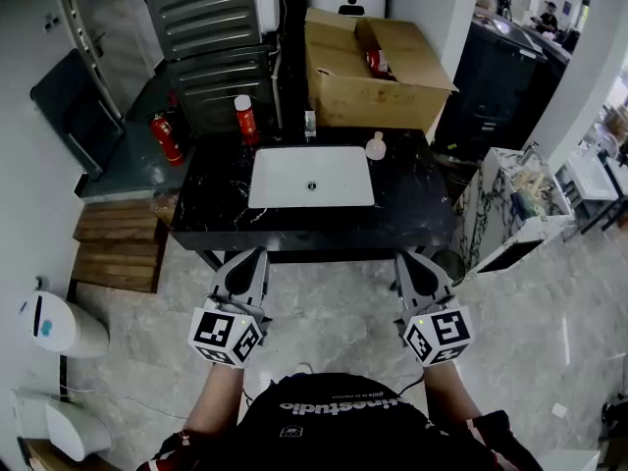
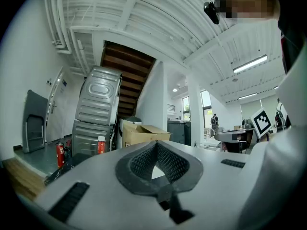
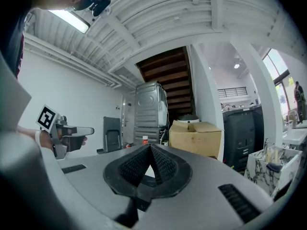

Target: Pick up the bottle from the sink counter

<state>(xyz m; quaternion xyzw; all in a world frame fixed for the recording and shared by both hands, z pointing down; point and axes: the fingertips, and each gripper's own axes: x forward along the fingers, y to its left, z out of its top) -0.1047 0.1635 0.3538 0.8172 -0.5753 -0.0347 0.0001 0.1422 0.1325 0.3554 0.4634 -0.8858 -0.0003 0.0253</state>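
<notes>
A red bottle with a white cap [image 1: 244,119] stands upright at the back left of the black sink counter [image 1: 412,199]; it also shows far off as the red bottle [image 2: 100,145] and the red bottle [image 3: 145,140]. A small pale bottle [image 1: 375,146] stands at the back right of the white basin [image 1: 311,177]. My left gripper [image 1: 259,254] [image 2: 156,145] and right gripper [image 1: 403,259] [image 3: 150,149] hover side by side in front of the counter's near edge, short of it. Both have their jaws closed tip to tip with nothing between them.
An open cardboard box [image 1: 373,62] sits behind the counter, next to a grey ribbed metal unit [image 1: 211,37]. A red fire extinguisher [image 1: 167,137] stands left of the counter, above wooden pallets [image 1: 118,246]. A marbled cabinet [image 1: 510,209] stands to the right.
</notes>
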